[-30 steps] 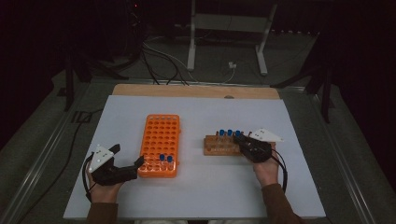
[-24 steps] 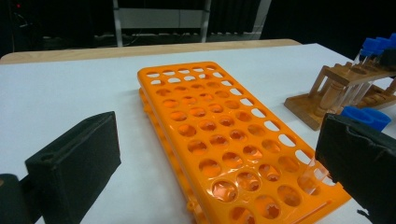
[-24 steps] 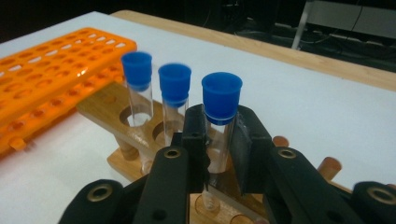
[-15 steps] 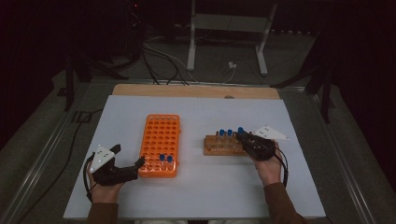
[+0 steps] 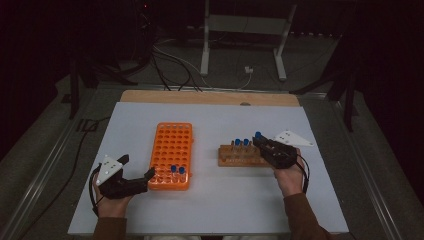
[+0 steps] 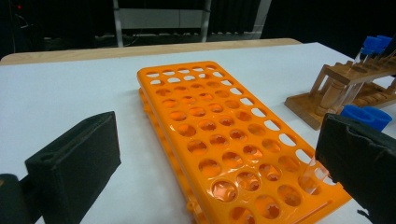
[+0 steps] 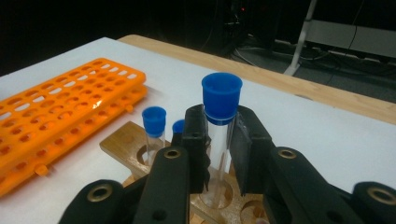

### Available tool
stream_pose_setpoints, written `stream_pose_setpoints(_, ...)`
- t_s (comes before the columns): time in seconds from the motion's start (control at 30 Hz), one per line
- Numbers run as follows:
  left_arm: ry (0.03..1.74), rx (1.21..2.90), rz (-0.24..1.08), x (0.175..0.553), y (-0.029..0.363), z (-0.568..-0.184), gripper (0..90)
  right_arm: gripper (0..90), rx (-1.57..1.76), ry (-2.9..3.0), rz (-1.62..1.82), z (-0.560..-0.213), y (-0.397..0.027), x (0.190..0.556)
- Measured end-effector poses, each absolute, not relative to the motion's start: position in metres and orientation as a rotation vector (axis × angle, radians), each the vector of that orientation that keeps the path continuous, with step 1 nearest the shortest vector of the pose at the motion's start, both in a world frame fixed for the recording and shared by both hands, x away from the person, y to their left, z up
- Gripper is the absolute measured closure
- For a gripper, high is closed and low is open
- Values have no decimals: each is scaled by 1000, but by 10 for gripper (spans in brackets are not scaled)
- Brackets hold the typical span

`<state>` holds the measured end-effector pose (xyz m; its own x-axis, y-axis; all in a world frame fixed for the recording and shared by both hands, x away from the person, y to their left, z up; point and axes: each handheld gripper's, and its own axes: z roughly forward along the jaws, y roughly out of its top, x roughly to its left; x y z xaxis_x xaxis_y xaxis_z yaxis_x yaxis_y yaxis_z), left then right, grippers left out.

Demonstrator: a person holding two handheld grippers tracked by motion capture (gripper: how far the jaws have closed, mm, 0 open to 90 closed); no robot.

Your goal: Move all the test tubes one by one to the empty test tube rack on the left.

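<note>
Tube (image 7: 219, 126) lifted since, in right gripper (image 7: 218, 151) (clamped)

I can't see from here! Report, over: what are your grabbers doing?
Right gripper shut on clear blue-capped test tube above wooden rack. Left gripper open around orange plastic rack. Nothing blocking.

Rack (image 5: 171, 150) — bright orange plastic, glossy, at 9 o'clock of the stand. Stand (image 5: 240, 156) — light brown wood. Tube (image 7: 219, 154) between the black jaws of the right gripper (image 7: 219, 156): clear body, blue cap. Other tube caps (image 5: 176, 169) blue. Table top (image 5: 210, 200) pale grey-white, far edge (image 5: 210, 97) tan wood. Left gripper (image 5: 136, 181) black, plate white.
</note>
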<state>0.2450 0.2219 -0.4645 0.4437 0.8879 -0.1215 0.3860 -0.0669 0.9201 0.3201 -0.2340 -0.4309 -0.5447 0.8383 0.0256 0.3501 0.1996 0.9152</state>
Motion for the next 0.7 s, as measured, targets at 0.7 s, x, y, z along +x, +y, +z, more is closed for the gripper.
stream_pose_setpoints(0.7, 1124, 1658, 618, 245, 221, -464, 8, 771, 1022, 1972, 1369, -395, -234, 308)
